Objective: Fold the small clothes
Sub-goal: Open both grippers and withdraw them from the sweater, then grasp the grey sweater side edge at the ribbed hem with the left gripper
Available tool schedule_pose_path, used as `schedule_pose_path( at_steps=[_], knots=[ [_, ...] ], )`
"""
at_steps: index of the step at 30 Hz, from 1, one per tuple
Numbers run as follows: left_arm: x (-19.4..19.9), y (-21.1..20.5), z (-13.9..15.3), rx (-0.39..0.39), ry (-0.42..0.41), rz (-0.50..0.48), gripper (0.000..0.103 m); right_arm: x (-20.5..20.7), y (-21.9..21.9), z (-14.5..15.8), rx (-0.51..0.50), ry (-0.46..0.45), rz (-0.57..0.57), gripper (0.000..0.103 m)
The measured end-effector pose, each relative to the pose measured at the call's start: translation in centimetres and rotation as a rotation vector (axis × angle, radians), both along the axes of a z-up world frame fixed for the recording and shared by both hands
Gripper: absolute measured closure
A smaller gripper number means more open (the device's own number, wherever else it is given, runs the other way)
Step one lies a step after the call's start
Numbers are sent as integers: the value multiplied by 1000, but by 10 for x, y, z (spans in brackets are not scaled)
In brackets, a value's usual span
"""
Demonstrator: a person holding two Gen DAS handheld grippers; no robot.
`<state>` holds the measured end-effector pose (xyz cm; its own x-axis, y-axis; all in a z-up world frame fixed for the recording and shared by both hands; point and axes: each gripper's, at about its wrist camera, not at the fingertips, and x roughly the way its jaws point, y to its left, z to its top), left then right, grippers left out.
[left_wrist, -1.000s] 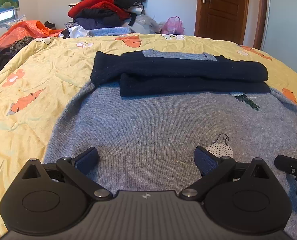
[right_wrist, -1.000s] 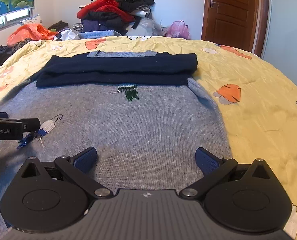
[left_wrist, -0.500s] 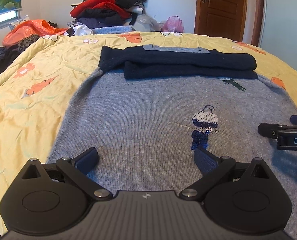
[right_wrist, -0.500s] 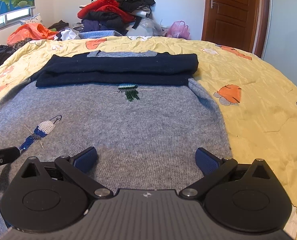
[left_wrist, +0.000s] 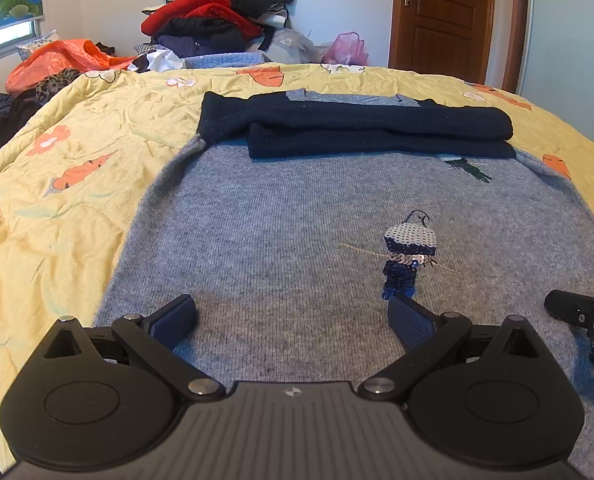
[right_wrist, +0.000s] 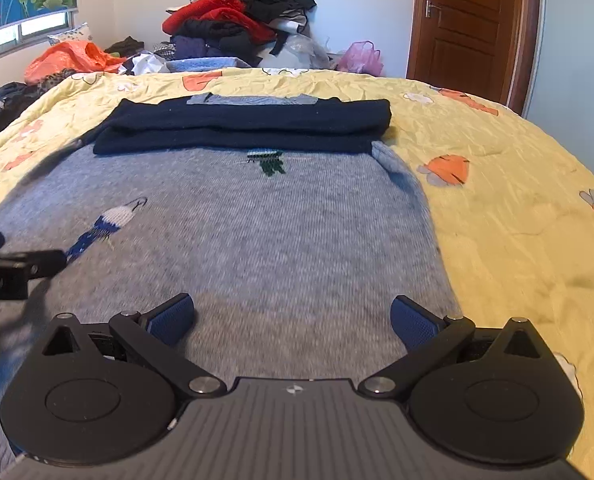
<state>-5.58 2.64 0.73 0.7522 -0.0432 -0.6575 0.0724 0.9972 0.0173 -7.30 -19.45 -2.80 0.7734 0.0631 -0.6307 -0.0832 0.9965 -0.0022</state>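
Over near hem, left gripper [left_wrist: 293, 318] spread wide, holding nothing; right gripper [right_wrist: 293, 318] same, parted and empty, hovering above grey sweater [left_wrist: 297, 216]. Risk: pinching only top layer, so fold drags crooked; sequin bird [left_wrist: 407, 256] may snag pads. Sweater flat on yellow quilt [left_wrist: 57, 208], navy sleeves [left_wrist: 357, 128] folded across chest, knit smooth, small green motif [right_wrist: 269, 162].

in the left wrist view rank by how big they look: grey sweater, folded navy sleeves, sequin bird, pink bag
1. grey sweater
2. folded navy sleeves
3 and 4. sequin bird and pink bag look alike; the bag lies much farther off, so the order is unsure.
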Motion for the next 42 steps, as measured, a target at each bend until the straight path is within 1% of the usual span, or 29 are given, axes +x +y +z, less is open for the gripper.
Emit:
schedule_pose_path(
  at_steps=[7,13,15,21,25,31,34,38,42],
  knots=[
    [-5,0,1,9,13,6,0,3,2,-1,-1,-1,-1,0],
    [-35,10,1,4,17,-23,0,3,2,-1,0,-1,-1,0],
    [-48,12,0,8,0,-32,0,2,2,-1,0,-1,-1,0],
    [-70,13,0,12,-8,-5,0,2,2,-1,0,-1,-1,0],
    [-76,14,-1,13,-17,-5,0,2,2,-1,0,-1,-1,0],
    [-81,15,1,15,-2,-5,0,-1,1,0,-2,7,-9,0],
    [-88,17,2,12,15,-8,0,-19,2,1,-5,24,-6,0],
    [-102,21,3,6,37,-20,0,-61,-2,2,-10,35,53,0],
    [-114,23,6,14,64,-50,0,-104,-9,1,-11,4,91,0]
  ],
)
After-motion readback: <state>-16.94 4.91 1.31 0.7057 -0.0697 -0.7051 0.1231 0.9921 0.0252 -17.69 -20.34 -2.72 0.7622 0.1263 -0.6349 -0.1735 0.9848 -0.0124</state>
